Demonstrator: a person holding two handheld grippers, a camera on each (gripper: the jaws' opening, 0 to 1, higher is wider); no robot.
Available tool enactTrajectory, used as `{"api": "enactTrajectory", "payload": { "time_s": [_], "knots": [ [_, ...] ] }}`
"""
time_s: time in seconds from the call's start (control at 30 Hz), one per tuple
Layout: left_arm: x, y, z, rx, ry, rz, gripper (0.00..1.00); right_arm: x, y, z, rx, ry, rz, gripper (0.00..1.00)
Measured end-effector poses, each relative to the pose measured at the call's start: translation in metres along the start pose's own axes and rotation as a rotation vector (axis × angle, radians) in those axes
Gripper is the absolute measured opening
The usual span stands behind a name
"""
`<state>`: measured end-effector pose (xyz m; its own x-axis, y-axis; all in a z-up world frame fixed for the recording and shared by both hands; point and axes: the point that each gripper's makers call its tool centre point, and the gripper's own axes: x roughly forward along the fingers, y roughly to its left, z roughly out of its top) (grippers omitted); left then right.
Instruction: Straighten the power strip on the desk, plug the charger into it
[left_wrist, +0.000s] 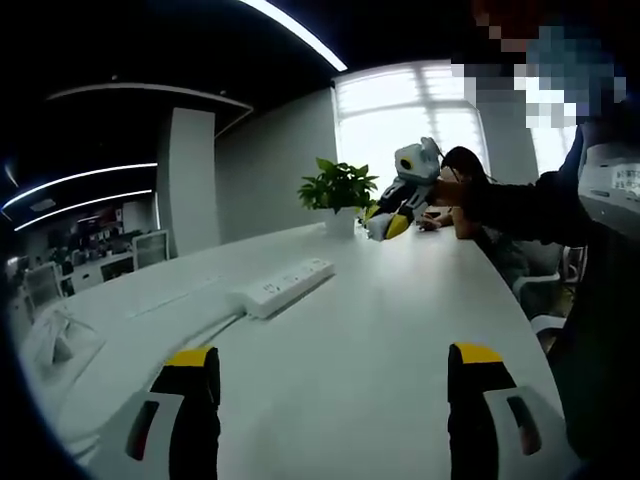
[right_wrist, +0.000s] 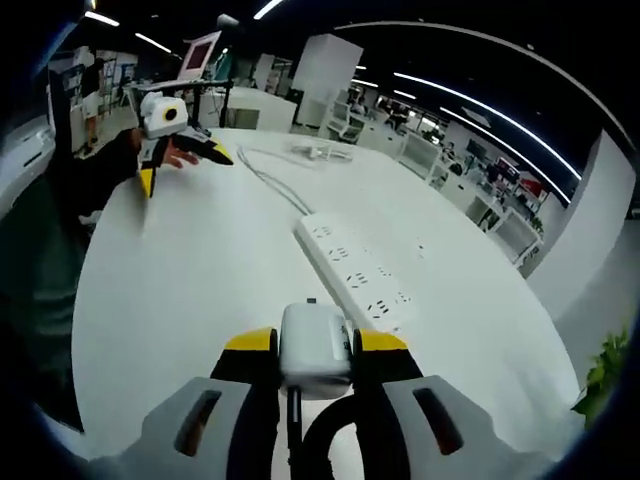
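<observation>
A white power strip lies at a slant on the white desk, ahead and left of my open left gripper, which has nothing between its yellow-tipped fingers. Far across the desk, the right gripper is held by a hand near the plant. In the right gripper view, my right gripper is shut on a white charger, just short of the power strip. The strip's cable runs away toward the far side. The left gripper hovers at the far left, open.
A potted plant stands at the desk's far end, also seen low right in the right gripper view. A white stand sits by the left edge. A person's dark sleeve reaches in from the right. Loose white cabling lies beyond the strip.
</observation>
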<state>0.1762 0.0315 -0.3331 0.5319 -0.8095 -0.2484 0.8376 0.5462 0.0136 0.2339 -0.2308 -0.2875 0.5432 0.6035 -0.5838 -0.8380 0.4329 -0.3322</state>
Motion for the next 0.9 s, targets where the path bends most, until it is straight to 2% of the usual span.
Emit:
{"api": "enactTrajectory", "payload": {
  "time_s": [0.13,0.3,0.4,0.57,0.9],
  "knots": [
    [0.002,-0.004,0.0,0.002,-0.003,-0.01,0.97,-0.002,0.013,0.02,-0.011,-0.025,0.001,0.24],
    [0.001,-0.007,0.001,0.008,-0.004,-0.018,0.97,0.004,0.018,0.033,-0.011,-0.039,0.005,0.24],
    [-0.001,-0.007,0.0,0.011,-0.001,-0.019,0.97,0.009,0.02,0.032,-0.028,-0.032,0.005,0.24],
    [-0.003,-0.006,-0.003,0.006,0.002,-0.015,0.97,0.015,0.009,0.035,-0.045,-0.023,-0.012,0.24],
    [-0.008,-0.002,-0.004,0.0,-0.003,0.001,0.97,0.025,-0.014,0.023,-0.056,0.04,-0.029,0.24]
  ]
}}
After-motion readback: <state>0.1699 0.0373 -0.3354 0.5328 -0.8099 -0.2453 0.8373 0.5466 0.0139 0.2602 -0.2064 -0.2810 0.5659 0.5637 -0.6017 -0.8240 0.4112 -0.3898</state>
